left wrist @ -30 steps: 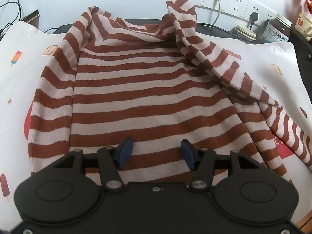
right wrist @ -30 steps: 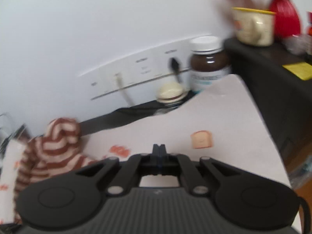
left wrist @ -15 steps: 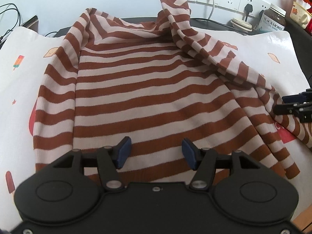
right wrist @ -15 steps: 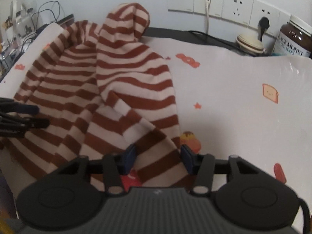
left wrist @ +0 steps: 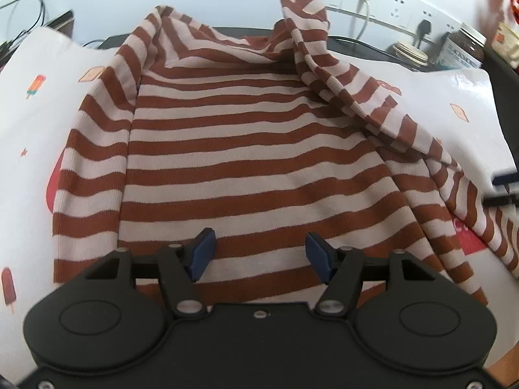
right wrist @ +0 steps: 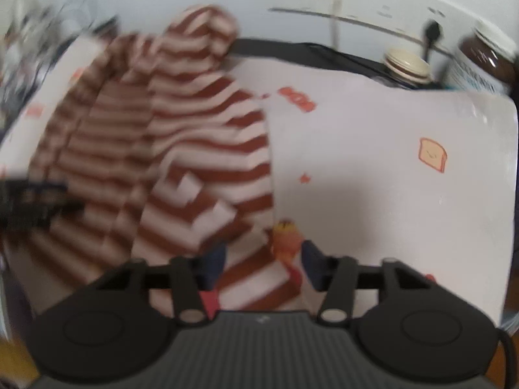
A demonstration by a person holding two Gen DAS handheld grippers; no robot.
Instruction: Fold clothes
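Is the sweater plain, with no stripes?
No, the sweater has brown and pale stripes across the whole of it.

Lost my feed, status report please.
Left gripper and right gripper opening, nothing gripped. Striped sweater half folded on printed cloth. Nothing in the way.

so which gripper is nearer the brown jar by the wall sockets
Right. The right gripper is at the sweater's edge on the jar's side; the left gripper is over the sweater's near hem, farther away.
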